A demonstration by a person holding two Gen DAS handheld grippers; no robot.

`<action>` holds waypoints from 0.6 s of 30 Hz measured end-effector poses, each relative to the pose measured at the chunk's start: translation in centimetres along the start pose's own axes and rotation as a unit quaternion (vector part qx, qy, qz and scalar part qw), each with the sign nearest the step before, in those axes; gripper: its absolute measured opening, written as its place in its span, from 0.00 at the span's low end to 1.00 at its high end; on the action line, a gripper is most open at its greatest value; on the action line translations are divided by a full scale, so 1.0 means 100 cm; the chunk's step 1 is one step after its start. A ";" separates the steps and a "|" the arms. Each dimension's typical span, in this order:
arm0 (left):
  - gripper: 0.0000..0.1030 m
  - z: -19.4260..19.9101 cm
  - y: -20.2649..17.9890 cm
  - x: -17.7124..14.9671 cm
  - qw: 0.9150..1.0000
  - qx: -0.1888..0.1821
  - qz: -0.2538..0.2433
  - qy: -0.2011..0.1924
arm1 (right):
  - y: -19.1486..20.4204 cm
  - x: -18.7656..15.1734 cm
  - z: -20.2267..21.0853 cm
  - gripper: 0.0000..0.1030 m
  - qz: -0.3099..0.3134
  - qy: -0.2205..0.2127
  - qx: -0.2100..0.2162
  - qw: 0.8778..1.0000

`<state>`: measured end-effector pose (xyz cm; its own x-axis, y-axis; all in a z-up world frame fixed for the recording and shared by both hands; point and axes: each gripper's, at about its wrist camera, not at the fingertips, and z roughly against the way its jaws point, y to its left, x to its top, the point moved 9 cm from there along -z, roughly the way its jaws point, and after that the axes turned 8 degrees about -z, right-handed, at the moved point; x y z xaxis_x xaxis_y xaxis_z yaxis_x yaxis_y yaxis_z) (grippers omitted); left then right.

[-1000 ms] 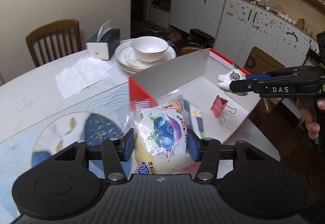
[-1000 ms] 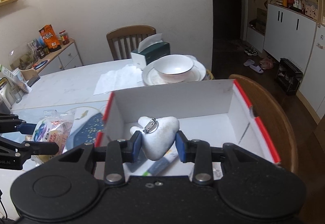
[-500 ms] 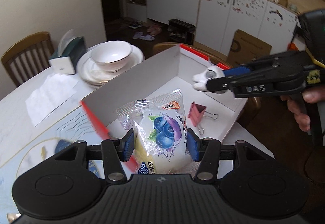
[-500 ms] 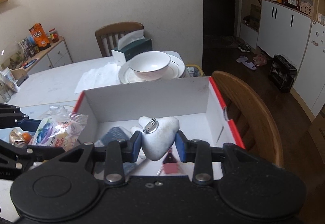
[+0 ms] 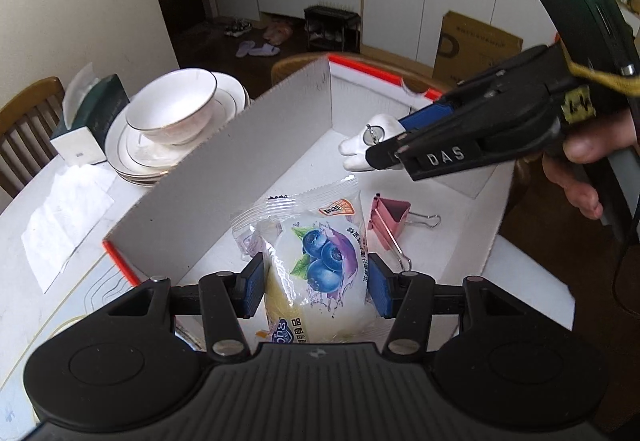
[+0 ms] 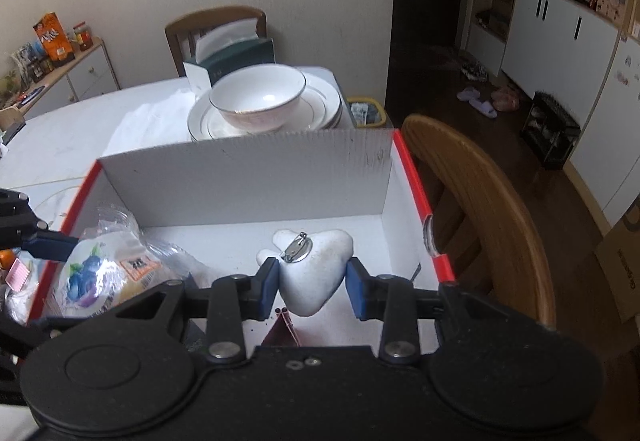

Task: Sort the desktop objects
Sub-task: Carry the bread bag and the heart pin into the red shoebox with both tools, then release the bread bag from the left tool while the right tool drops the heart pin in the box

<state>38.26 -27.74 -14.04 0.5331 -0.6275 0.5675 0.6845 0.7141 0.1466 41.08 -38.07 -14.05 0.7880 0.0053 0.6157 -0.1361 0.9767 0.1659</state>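
Note:
My left gripper (image 5: 316, 285) is shut on a clear snack packet (image 5: 320, 261) printed with blueberries, held over the near part of a white cardboard box (image 5: 248, 161) with red edges. My right gripper (image 6: 313, 287) is shut on a white plush brooch (image 6: 316, 269) with a round metal pin, hanging over the box's (image 6: 248, 177) far right corner. The left wrist view shows the brooch (image 5: 360, 145) and the right gripper (image 5: 386, 143) above the box floor. A pink binder clip (image 5: 390, 219) lies inside the box. The packet (image 6: 100, 269) also shows at the left of the right wrist view.
A white bowl (image 5: 172, 109) on stacked plates sits beyond the box, beside a dark green tissue box (image 5: 94, 117). A tissue (image 5: 64, 209) lies on the table at left. A wooden chair (image 6: 484, 209) stands against the box's right side. A person's hand (image 5: 588, 161) grips the right tool.
Both grippers moved in over the box and sank a little, each keeping its object. The left view swung right, so the packet now hangs above the box floor near the binder clip.

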 end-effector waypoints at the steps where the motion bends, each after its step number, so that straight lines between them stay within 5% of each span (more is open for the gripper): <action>1: 0.50 -0.004 -0.002 -0.001 1.000 0.001 -0.007 0.005 | -0.002 0.000 -0.003 0.33 -0.007 0.005 0.000 1.000; 18: 0.50 -0.043 -0.008 -0.010 0.998 -0.024 -0.007 0.059 | 0.005 -0.008 -0.041 0.34 0.025 0.073 -0.014 0.997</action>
<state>39.38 -29.02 -18.21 0.5769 -0.6714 0.4652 0.7133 0.6916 0.1136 42.86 -36.73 -17.56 0.8601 0.0828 0.5033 -0.1616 0.9801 0.1150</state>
